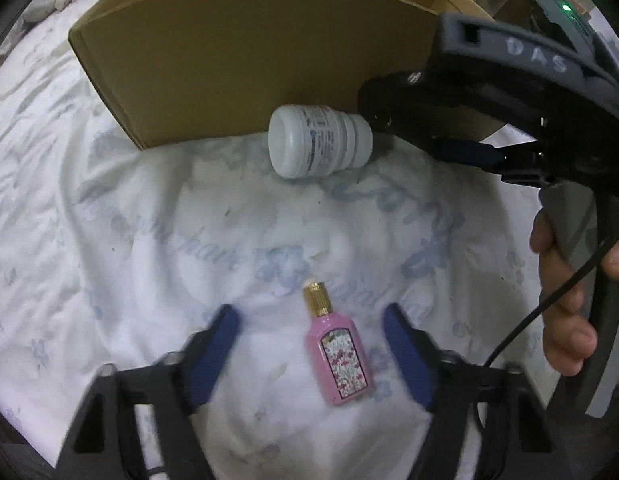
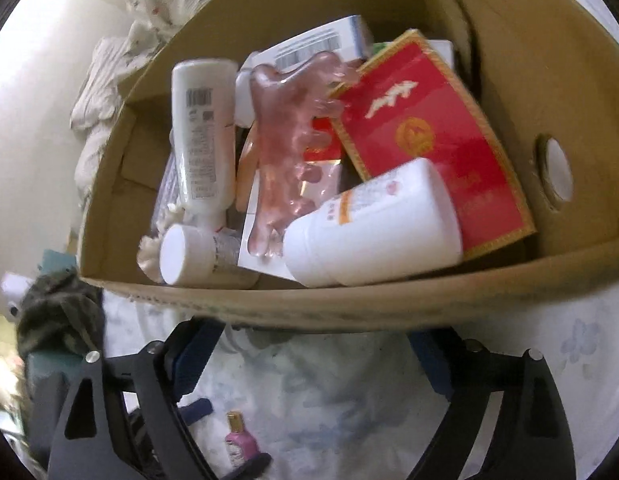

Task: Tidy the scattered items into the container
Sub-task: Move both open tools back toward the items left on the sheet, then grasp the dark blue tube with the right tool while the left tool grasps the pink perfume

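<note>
left wrist: close, down at bed | right wrist: into cardboard box (image 2: 349, 312) | shared: perfume bottle (image 1: 338, 350)

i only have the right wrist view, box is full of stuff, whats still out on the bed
Observer: A pink perfume bottle lies flat between the left gripper fingers, which are open.
Operator: anything else
Observer: A white jar lies on its side against the cardboard box wall.
Operator: where's my right gripper
Observer: The right gripper sits just right of that jar, not gripping it.
</note>
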A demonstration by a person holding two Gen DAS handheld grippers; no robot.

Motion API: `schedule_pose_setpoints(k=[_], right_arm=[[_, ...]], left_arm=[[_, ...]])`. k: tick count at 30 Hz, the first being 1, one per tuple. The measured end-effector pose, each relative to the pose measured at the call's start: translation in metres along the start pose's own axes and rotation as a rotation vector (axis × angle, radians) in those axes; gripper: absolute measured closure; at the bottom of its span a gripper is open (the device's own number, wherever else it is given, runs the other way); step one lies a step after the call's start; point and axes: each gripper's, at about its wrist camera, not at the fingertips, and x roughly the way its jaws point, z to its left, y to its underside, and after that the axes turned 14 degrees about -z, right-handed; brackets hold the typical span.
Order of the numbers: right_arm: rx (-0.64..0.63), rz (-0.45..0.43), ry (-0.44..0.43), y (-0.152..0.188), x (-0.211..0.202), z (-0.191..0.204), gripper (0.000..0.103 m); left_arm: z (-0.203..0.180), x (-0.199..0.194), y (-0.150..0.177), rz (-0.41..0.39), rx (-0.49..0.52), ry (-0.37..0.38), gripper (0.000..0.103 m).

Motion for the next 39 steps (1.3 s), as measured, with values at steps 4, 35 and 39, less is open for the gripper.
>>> schedule_pose_setpoints(k=[4, 35, 39], right_arm=[[-0.081, 0.001, 0.014, 0.008, 0.003, 0.010, 0.011], [-0.173, -0.212, -0.206, -0.093, -0.101, 0.038, 0.020], [-0.131, -0.199, -0.200, -0.101, -0.083, 0.028, 0.020]], left_arm=[[0.002, -0.003, 0.000, -0.016, -0.003, -0.002, 0.073], [0.021, -0.112, -0.119, -0.358, 0.010, -0.070, 0.093], [0.022, -0.094, -0.145, -0.347, 0.014, -0.115, 0.093]])
